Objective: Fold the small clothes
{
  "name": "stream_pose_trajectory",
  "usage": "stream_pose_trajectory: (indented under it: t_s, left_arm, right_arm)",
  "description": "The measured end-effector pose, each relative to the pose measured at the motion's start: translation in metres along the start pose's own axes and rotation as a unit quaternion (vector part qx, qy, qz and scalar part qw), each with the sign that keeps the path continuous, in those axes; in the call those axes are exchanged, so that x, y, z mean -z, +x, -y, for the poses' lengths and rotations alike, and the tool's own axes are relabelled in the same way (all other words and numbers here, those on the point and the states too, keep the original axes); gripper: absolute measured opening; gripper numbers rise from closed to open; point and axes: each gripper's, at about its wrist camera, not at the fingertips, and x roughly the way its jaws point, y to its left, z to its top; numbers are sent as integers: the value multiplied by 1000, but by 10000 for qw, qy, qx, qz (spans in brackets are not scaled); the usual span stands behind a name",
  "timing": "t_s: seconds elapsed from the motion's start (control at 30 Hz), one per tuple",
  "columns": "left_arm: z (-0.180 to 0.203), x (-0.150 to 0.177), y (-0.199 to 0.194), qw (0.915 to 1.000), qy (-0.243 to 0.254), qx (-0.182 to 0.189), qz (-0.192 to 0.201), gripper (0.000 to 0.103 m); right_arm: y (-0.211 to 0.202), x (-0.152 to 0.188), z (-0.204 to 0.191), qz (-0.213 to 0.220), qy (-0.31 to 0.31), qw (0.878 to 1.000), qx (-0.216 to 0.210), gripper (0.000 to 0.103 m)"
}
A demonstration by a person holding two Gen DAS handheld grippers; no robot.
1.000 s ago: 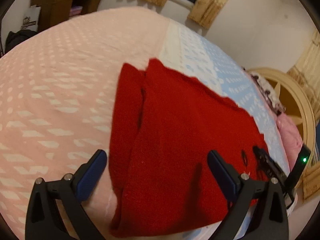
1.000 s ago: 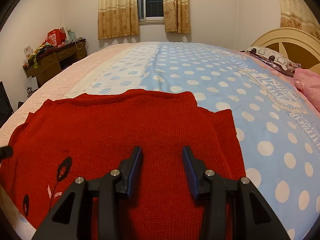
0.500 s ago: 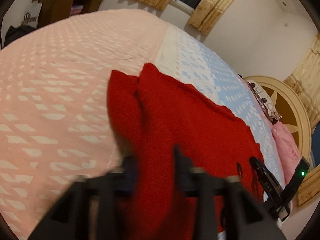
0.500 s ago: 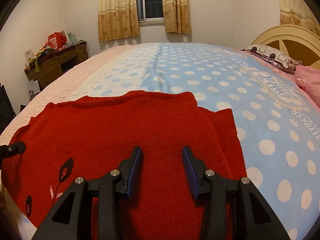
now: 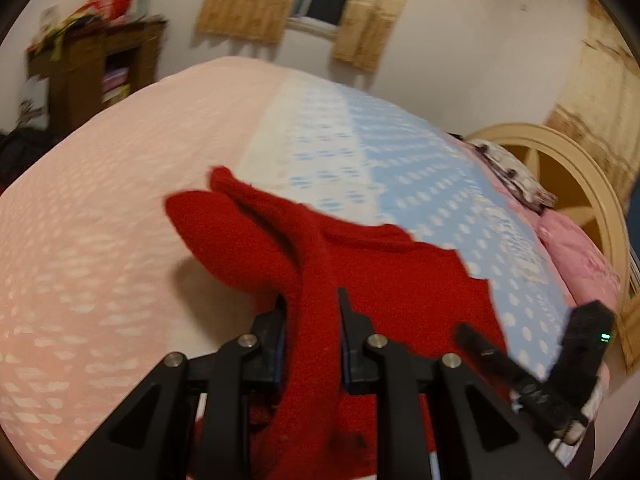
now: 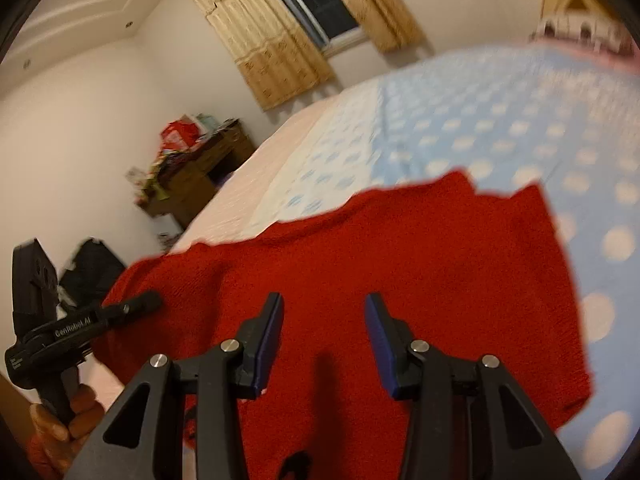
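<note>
My left tongs (image 5: pixel 311 312) are closing on a raised ridge of the red sweater (image 5: pixel 400 280) at lower centre; right tongs (image 6: pixel 324 340) hover released. I'd say folding has barely begun.

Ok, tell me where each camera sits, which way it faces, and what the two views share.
Left wrist: rides the left tool, looking down its fingers across the bed toward the window; its jaws are closing on a fold of the red sweater; the right tool shows at the right edge.
Right wrist: rides the right tool, jaws apart above the sweater; the left tool and a hand show at the left edge.
Shared: sweater, bed, window, wooden desk.
</note>
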Motion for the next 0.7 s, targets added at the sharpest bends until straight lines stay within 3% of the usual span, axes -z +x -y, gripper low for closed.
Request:
stream_pose_trajectory:
  t_s: [0.2, 0.27, 0.3, 0.43, 0.57, 0.7]
  left_arm:
    - [60, 5, 21, 9966, 769, 249, -124, 18]
    - [71, 10, 30, 9948, 967, 257, -181, 18]
    - [74, 14, 38, 9944, 999, 244, -260, 17]
    - [69, 27, 61, 9936, 890, 273, -641, 17]
    - [72, 33, 53, 9929, 1047, 316, -477, 17]
    - [62, 33, 50, 9945, 821, 518, -392, 17]
  right_arm:
    - [-3, -2, 18, 164, 546, 9974, -437, 44]
    - [-6, -3, 29, 260, 835, 9939, -676, 50]
    - [-7, -4, 33, 296, 941, 9922, -767, 55]
    - [-9, -5, 37, 324, 1152, 9873, -1042, 57]
    - [-9, -6, 38, 220, 1304, 9844, -1163, 57]
    - [0, -24, 27, 19, 1184, 9841, -1321, 57]
